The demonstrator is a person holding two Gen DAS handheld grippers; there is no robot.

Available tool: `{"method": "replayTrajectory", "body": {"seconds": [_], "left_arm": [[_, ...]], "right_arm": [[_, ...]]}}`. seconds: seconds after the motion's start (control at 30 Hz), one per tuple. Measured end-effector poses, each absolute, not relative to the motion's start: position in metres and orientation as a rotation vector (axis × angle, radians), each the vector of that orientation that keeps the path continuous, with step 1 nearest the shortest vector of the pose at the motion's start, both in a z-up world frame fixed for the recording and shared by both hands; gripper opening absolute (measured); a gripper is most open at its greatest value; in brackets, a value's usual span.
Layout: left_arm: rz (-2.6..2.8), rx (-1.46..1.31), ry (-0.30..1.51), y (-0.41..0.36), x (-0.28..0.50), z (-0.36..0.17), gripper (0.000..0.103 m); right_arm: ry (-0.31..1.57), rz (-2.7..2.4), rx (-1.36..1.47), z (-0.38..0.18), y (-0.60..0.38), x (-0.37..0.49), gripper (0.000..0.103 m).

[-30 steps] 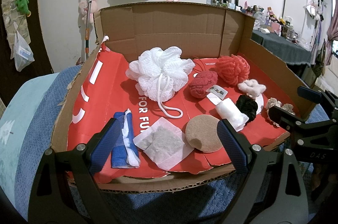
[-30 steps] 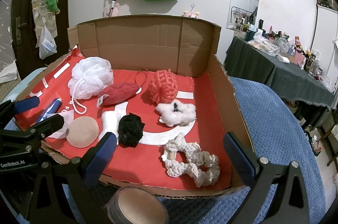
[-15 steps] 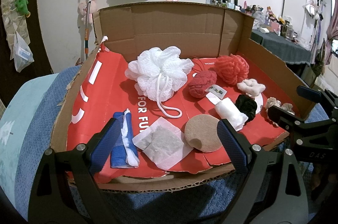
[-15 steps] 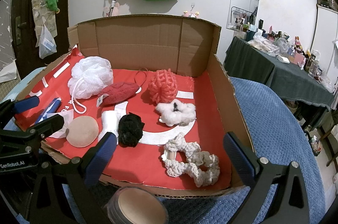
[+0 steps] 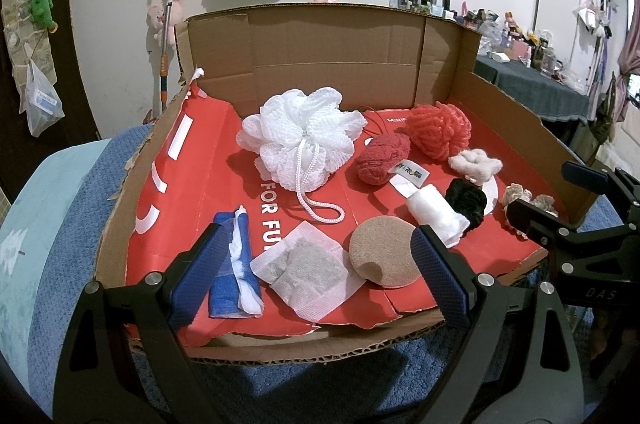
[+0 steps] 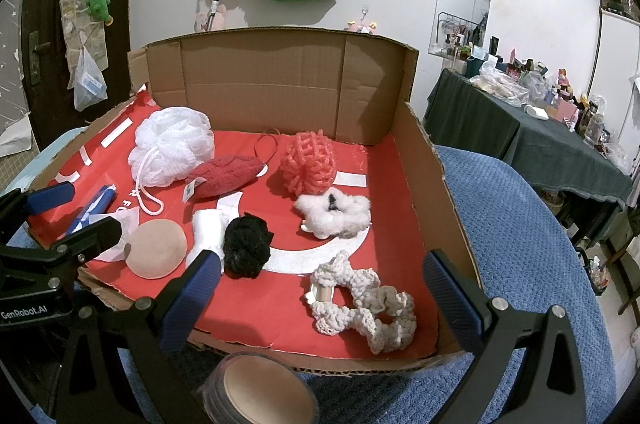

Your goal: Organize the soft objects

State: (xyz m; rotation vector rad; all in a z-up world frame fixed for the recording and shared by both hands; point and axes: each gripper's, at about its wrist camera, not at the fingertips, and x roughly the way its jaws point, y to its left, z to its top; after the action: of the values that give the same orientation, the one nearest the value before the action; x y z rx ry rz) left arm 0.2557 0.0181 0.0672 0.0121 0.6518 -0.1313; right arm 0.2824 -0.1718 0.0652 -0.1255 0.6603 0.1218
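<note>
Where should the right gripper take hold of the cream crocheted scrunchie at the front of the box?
Probably from above, across one ruffled band of the cream scrunchie. It lies flat on the red liner as a loop, nothing touching it, nearest the open right gripper.

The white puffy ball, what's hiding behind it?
Behind the white puff you can see the red liner and the brown box wall. A thin red loop lies off to its right. Whatever sits right behind or under the puff is covered.
</note>
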Motion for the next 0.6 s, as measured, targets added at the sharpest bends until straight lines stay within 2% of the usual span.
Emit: {"method": "replayTrajectory", "body": {"seconds": [0.6], "left_arm": [[-0.121, 0.003, 0.632, 0.0186, 0.2513, 0.0713, 0.093]], "right_arm": [[0.64, 0.119, -0.109, 0.0701, -0.1772, 0.2792, 0.103]]}}
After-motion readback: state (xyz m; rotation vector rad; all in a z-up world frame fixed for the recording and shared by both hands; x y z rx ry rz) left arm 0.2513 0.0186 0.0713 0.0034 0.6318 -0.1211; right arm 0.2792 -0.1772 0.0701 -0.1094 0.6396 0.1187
